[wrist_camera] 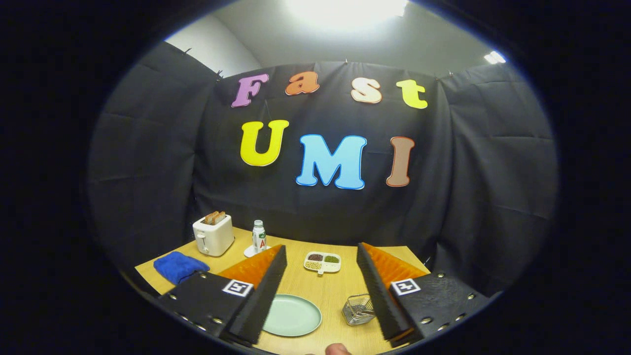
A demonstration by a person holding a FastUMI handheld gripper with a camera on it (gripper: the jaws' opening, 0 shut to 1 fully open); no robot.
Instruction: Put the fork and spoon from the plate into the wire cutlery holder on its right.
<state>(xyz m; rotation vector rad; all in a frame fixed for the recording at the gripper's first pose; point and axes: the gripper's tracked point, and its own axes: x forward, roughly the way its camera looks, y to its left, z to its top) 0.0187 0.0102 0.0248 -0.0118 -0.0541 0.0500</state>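
Both fingers of the tool (pixel 320 256) stand wide apart and empty above the wooden worktop (pixel 315 288), since the round pale-green plate (pixel 292 315) low in frame looks bare and cutlery seemingly sits inside the wire cutlery holder (pixel 358 309) beside it.

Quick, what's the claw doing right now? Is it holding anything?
Claw: open, holding nothing; its fingers are spread wide above the table, with the plate and the wire cutlery holder between them.
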